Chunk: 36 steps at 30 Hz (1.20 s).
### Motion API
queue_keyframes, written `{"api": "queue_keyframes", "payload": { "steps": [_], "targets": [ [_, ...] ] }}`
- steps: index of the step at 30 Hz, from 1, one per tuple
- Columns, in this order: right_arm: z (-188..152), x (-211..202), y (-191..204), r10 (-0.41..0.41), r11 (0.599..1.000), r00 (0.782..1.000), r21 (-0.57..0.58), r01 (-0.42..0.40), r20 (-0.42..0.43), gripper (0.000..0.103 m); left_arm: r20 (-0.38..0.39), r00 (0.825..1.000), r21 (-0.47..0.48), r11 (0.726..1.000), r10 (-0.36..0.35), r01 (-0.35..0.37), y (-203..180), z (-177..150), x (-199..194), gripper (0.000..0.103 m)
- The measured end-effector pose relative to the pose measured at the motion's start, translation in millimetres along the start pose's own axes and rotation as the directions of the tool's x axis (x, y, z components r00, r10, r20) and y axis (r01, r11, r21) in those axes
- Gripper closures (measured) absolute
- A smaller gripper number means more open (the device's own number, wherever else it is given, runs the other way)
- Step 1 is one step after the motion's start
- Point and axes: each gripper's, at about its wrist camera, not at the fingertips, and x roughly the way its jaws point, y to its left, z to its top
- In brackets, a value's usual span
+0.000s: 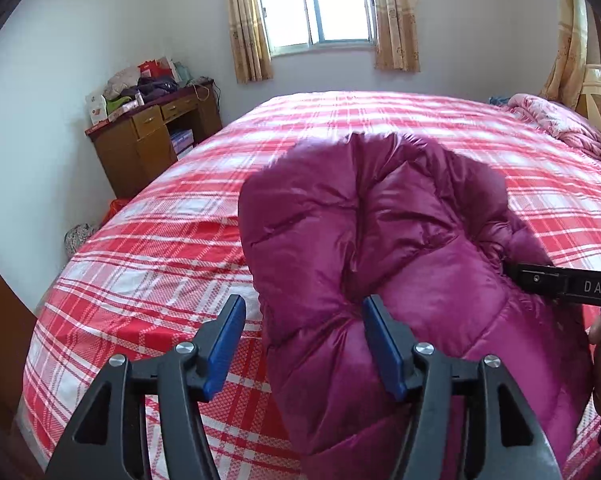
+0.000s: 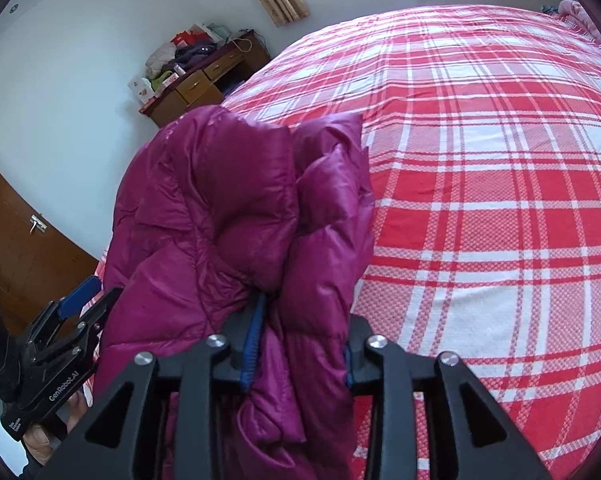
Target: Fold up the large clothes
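My right gripper (image 2: pixel 300 344) pinches the purple jacket (image 1: pixel 380 240), bunched over the bed (image 1: pixel 160 260). My left gripper (image 1: pixel 304 344) gapes wide, holding nothing. With only 1 grip, the slick padding may slide free.

Left gripper (image 1: pixel 304 320) jaws spread wide, blue pads (image 1: pixel 225 346) apart, nothing clamped between them. Right gripper (image 2: pixel 300 340) jaws drawn in, pinching a thick bunch of jacket (image 2: pixel 228 216) between the pads. Left sits low beside the right, on its left.
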Motion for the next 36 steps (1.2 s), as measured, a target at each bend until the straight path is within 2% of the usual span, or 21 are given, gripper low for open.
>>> {"api": "queue_keyframes", "payload": {
  "steps": [5,12,18,23,36],
  "targets": [
    [-2,-40,15,-0.039,0.998,0.995,-0.038,0.042,0.092,0.052,0.132,0.991,0.008,1.0,0.006,-0.007,0,9,-44,0.021],
    [-14,-88,56,-0.076,0.989,0.974,-0.112,0.101,0.215,0.042,0.215,0.976,0.0,1.0,-0.019,0.02,5,17,-85,0.018],
    [-17,-110,76,-0.117,0.979,0.955,-0.131,0.157,0.271,0.039,0.253,0.967,-0.028,0.999,-0.029,0.037,7,25,-107,0.018],
    [-20,-125,79,-0.125,0.978,0.943,-0.122,0.17,0.309,0.033,0.277,0.96,-0.036,0.998,-0.034,0.046,11,26,-119,0.018],
    [-29,-132,86,-0.114,0.972,0.937,-0.156,0.173,0.329,0.031,0.281,0.959,-0.039,0.998,-0.037,0.05,10,27,-125,0.017]
  ]
}}
